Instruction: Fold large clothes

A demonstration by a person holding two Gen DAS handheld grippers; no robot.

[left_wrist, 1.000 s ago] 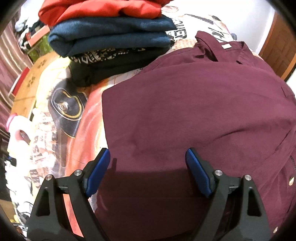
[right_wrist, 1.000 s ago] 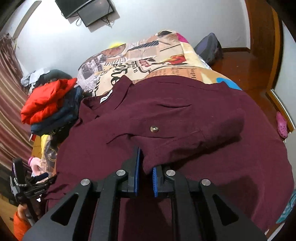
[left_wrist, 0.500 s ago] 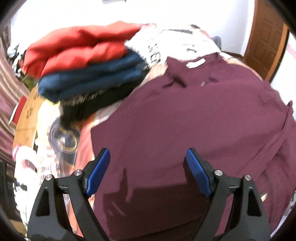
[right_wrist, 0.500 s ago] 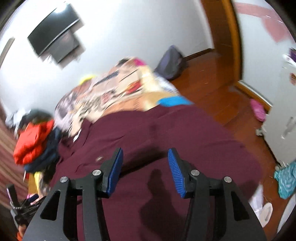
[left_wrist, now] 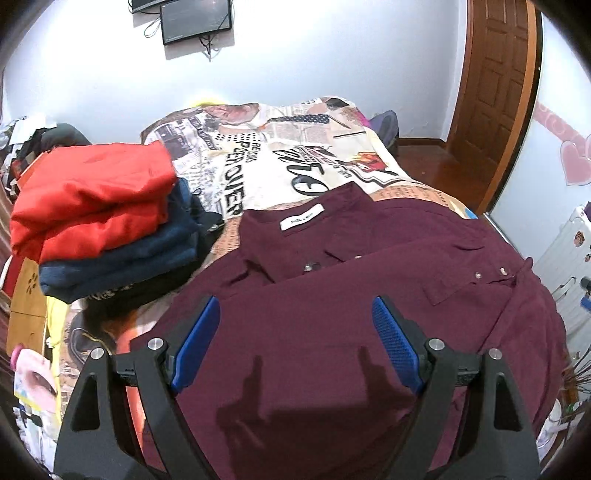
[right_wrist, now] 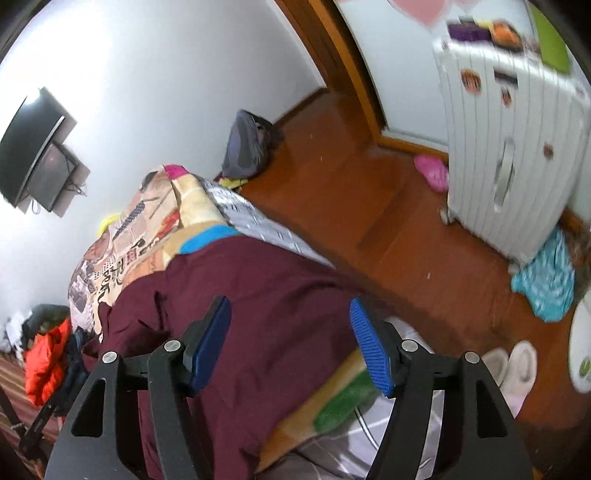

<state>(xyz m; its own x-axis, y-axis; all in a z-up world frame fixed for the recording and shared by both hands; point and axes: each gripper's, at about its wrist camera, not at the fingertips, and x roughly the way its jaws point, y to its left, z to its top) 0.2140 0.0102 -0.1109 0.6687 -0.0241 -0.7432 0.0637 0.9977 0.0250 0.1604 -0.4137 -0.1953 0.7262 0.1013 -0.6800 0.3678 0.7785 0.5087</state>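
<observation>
White walls close in a small bedroom, where a bed [left_wrist: 266, 173] under a newspaper-print cover takes up most of the floor. Spread flat across the near part of the bed lies a maroon shirt [left_wrist: 332, 295], collar toward the far wall, with a white neck label showing and a sleeve folded across its chest. To the shirt's left stands a stack of folded clothes [left_wrist: 99, 229]: red on top, navy beneath, something dark at the bottom.

Over the shirt's lower half hangs the left gripper [left_wrist: 295, 347], its blue pads set wide apart with nothing between them and only cloth below.

From the right wrist view, the right gripper [right_wrist: 291, 343] sits above the shirt's edge near the side of the bed, tilted toward the wooden floor [right_wrist: 369, 206]. Its jaws have just been opening and now stand apart; nothing is caught between the pads. That view is smeared with motion, so whether the pads brush the fabric is hard to say, though they seem clear of it.

A dark screen [left_wrist: 197, 20] is fixed high on the far wall, a brown door [left_wrist: 495, 92] stands to the right, and a white ribbed suitcase [right_wrist: 506, 147] rests upright on the floor beside some turquoise cloth [right_wrist: 546, 284].
</observation>
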